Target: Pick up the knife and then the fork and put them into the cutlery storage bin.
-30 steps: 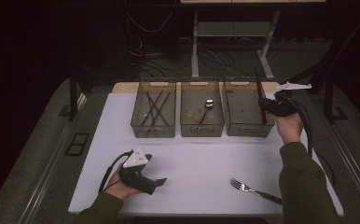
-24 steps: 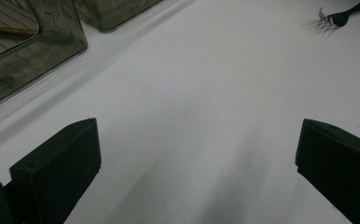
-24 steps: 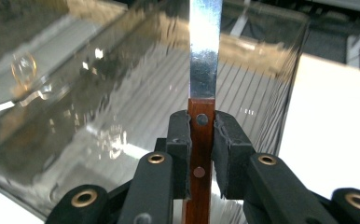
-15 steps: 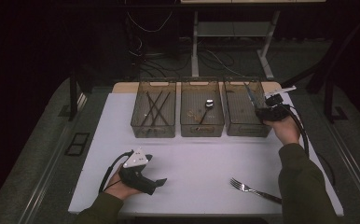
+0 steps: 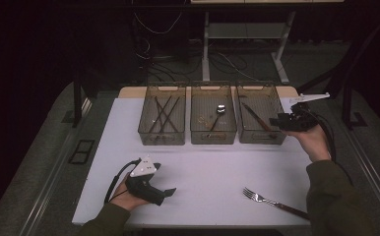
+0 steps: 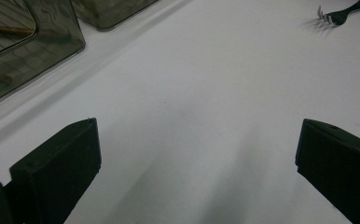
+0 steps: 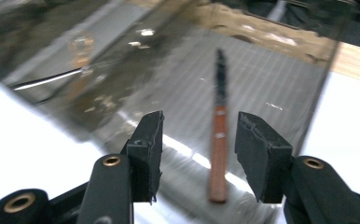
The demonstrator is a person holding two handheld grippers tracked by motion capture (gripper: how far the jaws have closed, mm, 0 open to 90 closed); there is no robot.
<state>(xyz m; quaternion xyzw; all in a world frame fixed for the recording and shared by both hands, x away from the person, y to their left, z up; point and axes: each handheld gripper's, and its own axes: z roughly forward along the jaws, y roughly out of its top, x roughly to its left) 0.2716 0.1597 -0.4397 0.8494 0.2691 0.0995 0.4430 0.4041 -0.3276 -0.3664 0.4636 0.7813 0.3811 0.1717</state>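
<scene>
A knife (image 5: 254,115) with a brown handle and dark blade lies flat in the right-hand clear bin (image 5: 260,139). In the right gripper view the knife (image 7: 218,154) rests on the bin floor below and between the jaws, which do not touch it. My right gripper (image 5: 276,121) hovers at that bin's right rim, and its jaws (image 7: 199,135) have just been opening, with nothing gripped. My left gripper (image 5: 171,192) rests open on the white table near the front left, its jaws (image 6: 197,144) wide apart over bare surface.
A fork (image 5: 271,202) lies on the table at the front right, its tines also showing in the left gripper view (image 6: 339,14). The middle bin (image 5: 212,135) holds a spoon (image 5: 217,114). The left bin (image 5: 161,137) holds several crossed dark sticks (image 5: 162,114).
The right gripper held the knife upright over the right bin, lowered it in, then opened and drew back to the right. The knife now lies in the bin. The left hand stayed still.
</scene>
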